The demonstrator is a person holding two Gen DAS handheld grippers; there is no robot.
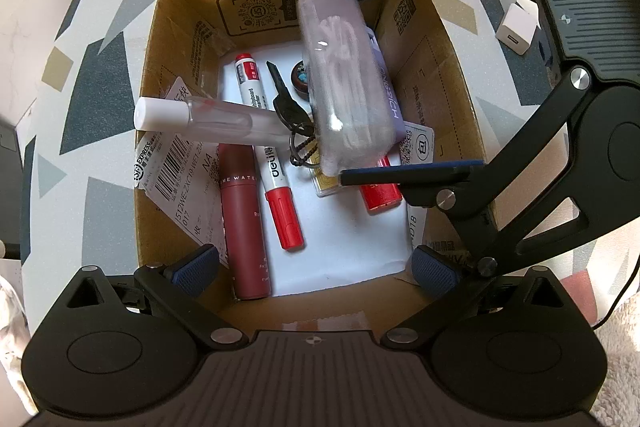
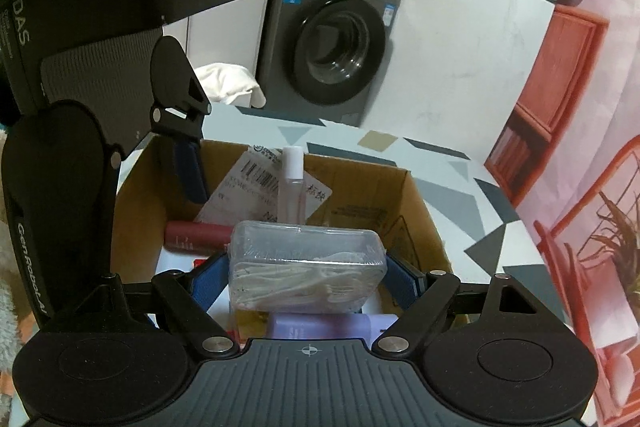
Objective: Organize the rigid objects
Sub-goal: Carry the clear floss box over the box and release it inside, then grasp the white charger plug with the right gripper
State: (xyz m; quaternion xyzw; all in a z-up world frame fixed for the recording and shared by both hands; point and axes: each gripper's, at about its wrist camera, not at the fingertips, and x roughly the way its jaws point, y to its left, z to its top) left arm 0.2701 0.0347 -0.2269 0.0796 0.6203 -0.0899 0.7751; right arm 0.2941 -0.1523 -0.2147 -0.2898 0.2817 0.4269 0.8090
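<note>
Right gripper (image 2: 307,277) pinching clear plastic case (image 2: 306,267) between its pads, held over the cardboard box (image 1: 180,39). Below it already in: markers, red tube, keys, spray bottle (image 1: 208,119). Left gripper (image 1: 316,273) spread, empty. White charger (image 1: 516,29) outside, beyond the right gripper, still left

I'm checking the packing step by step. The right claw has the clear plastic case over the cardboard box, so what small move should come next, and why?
Probably lower the clear plastic case a little further into the cardboard box before opening. The right claw grips it by both sides above the whiteboard markers and keys, so releasing here would likely drop it onto them. The left claw is open at the box's near edge.
</note>
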